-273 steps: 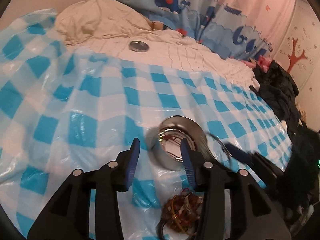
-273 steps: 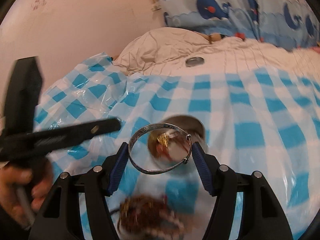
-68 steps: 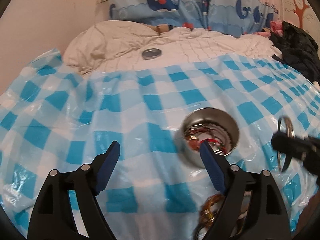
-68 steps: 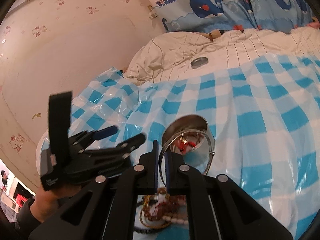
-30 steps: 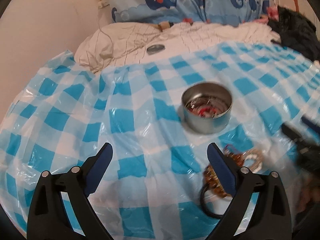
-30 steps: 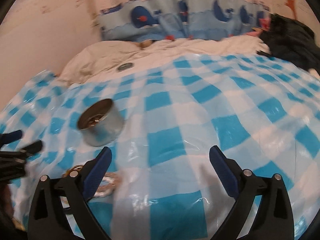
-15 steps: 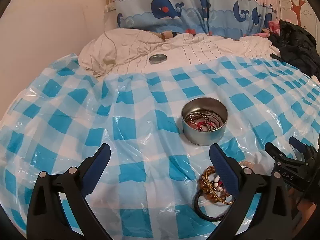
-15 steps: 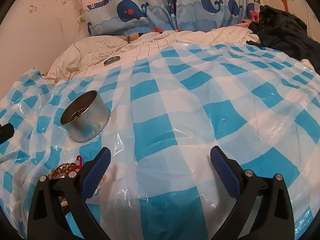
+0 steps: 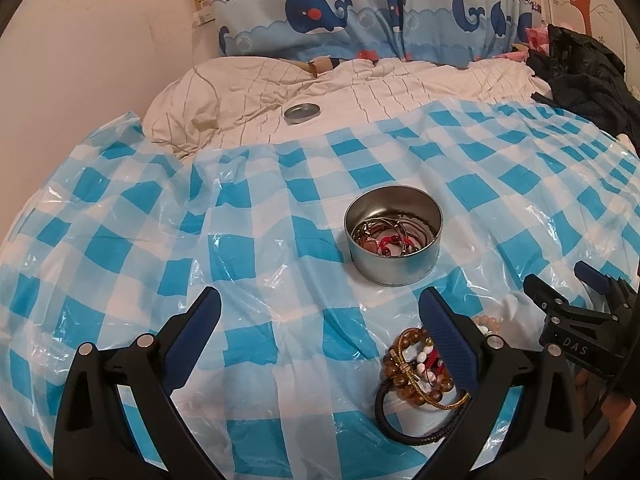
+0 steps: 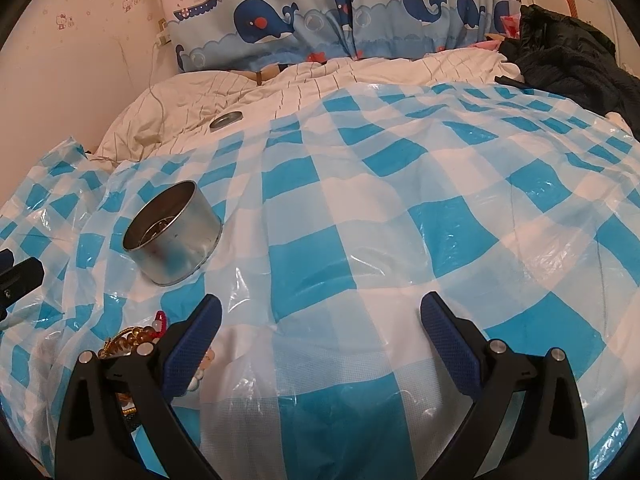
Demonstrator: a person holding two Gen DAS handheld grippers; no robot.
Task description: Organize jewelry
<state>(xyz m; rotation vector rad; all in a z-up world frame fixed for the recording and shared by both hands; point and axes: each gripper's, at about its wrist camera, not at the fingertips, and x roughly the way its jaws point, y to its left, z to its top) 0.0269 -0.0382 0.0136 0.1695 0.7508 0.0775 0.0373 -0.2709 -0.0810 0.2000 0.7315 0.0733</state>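
A round metal tin (image 9: 394,236) sits on the blue-and-white checked plastic sheet (image 9: 160,240) and holds several bracelets and rings, one with red thread. In front of it lies a heap of beaded bracelets (image 9: 416,368) with a black cord loop. My left gripper (image 9: 320,328) is open and empty above the sheet, its right finger over the heap. My right gripper (image 10: 320,328) is open and empty, with the tin (image 10: 172,232) to its far left and the heap (image 10: 136,340) behind its left finger. The right gripper (image 9: 576,312) shows at the left view's right edge.
The tin's lid (image 9: 302,113) lies on the cream quilt (image 9: 360,92) beyond the sheet. Dark clothing (image 9: 588,76) is piled at the back right. A whale-pattern curtain (image 9: 360,20) hangs behind the bed, and a wall (image 9: 80,60) stands on the left.
Earlier my right gripper held a silver bangle over the tin; it now stands open and empty. Both grippers have opened wide and drawn back from the tin. Over the last half second little has moved.
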